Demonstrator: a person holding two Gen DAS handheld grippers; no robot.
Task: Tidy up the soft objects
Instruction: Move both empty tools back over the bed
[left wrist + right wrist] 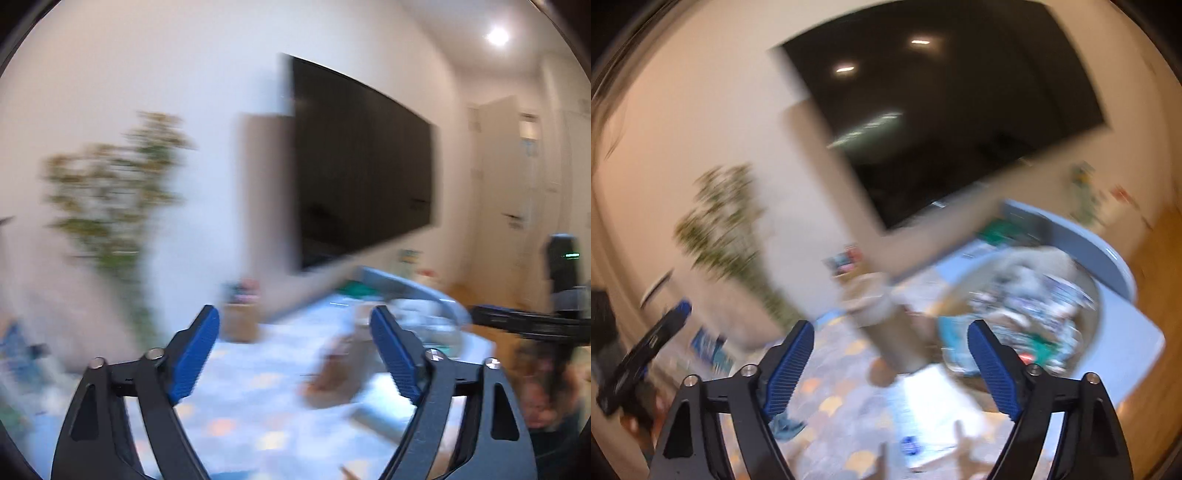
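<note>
Both views are smeared by motion. My left gripper [295, 343] is open and empty, held above a patterned play mat [236, 417]. My right gripper [891, 354] is open and empty above the same mat [842, 398]. A round basket [1027, 317] full of mixed soft things lies ahead and right of the right gripper; it also shows in the left wrist view [424, 317]. A blurred brown soft object [336, 376] lies on the mat between the left fingers. A small blue cloth [786, 428] lies by the right gripper's left finger. The left gripper shows at the left edge of the right wrist view [646, 350].
A large dark TV [362, 170] hangs on the white wall. A leafy plant [118, 192] stands at the left. A small box with colourful items [846, 262] sits by the wall. A grey-blue curved seat [1089, 243] lies behind the basket. A wooden floor [1156, 258] shows at the right.
</note>
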